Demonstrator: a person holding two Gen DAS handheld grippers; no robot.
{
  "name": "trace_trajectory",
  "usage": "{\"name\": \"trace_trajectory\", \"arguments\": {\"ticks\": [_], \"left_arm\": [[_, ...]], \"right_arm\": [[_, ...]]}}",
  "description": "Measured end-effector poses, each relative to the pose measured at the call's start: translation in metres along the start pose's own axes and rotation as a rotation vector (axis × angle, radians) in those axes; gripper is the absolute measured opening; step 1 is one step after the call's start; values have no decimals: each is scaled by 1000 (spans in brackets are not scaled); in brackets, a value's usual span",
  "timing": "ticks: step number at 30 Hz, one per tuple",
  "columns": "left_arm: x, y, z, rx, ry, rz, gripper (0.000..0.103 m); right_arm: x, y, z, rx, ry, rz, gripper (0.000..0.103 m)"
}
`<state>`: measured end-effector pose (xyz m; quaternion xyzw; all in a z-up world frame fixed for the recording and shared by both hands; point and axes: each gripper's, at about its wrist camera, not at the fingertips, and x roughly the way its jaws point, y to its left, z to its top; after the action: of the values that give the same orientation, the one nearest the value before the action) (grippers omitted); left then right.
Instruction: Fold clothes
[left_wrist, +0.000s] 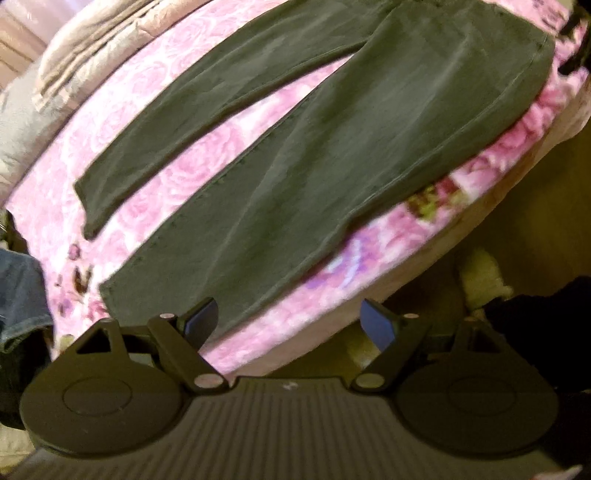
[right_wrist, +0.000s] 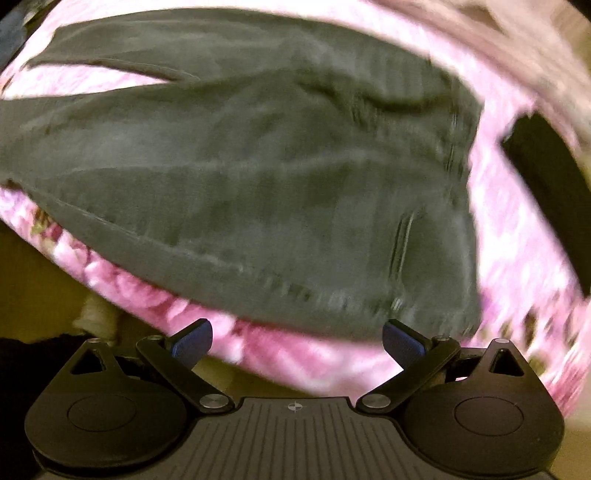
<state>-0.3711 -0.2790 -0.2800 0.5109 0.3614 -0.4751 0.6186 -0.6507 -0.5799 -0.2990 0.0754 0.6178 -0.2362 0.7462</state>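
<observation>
Across the bed (left_wrist: 155, 122) the trousers (left_wrist: 332, 155) are lying flat, legs splaying toward nine o'clock, while both grippers, left (left_wrist: 290, 325) and right (right_wrist: 297, 341), are hovering with fingers wide open and empty, seemingly readying a grab.

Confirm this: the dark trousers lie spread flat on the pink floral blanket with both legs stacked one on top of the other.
Not quite. The dark trousers do lie spread flat on the pink floral blanket, but the legs are apart, with a strip of blanket showing between them. The left wrist view shows this plainly.
</observation>
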Motion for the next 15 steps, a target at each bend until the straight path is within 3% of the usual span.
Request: {"name": "trace_trajectory", "arguments": {"ticks": [5,7,9,15], "left_arm": [[30,-1,-15,67,1,79,80],[46,-1,-21,87,5,103,75],[61,0,-25,100,6,122,72],[88,9,-27,118,2,124,64]], "right_arm": [[1,35,-9,-274,-131,-104,101],[5,45,-14,-341,-166,-119,98],[11,52,-17,-380,-175,-118,85],[24,62,-17,-393,-165,-100,84]]}}
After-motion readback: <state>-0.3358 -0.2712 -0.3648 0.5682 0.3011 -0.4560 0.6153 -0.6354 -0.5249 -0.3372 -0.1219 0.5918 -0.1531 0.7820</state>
